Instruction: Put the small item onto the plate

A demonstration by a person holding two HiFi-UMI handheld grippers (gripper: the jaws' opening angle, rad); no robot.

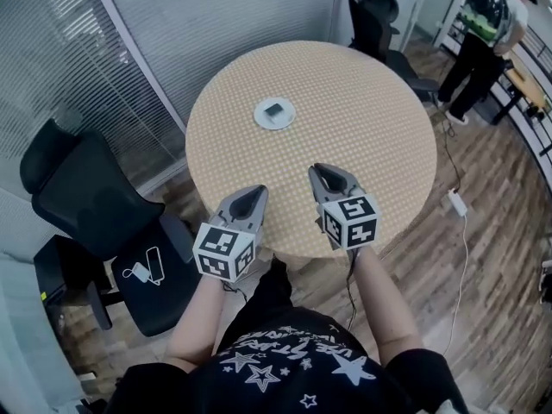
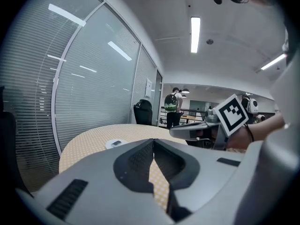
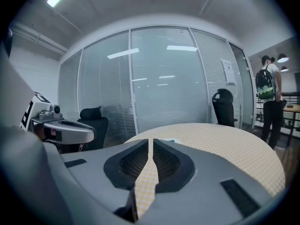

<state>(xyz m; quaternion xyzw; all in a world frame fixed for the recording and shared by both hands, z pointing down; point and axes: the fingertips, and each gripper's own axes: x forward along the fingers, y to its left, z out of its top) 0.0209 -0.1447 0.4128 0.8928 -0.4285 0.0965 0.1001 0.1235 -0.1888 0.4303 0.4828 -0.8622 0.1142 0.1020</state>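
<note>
Small flat dark rectangular item [image 1: 274, 110] lies on the round white plate [image 1: 261, 119], far across the round yellow-chequered worktop [image 1: 371, 119]. Probably light, stiff, thin: pinch across its long edges. Left hand-held gripper [image 1: 257, 193] and right hand-held gripper [image 1: 321, 172] are both closed, empty, at the near edge.

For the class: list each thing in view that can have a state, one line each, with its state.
small item: lying on the plate, not held.
plate: flat on the table, carrying the item.
left gripper: shut, empty.
right gripper: shut, empty.
black chair: unoccupied, white device on its seat.
</note>
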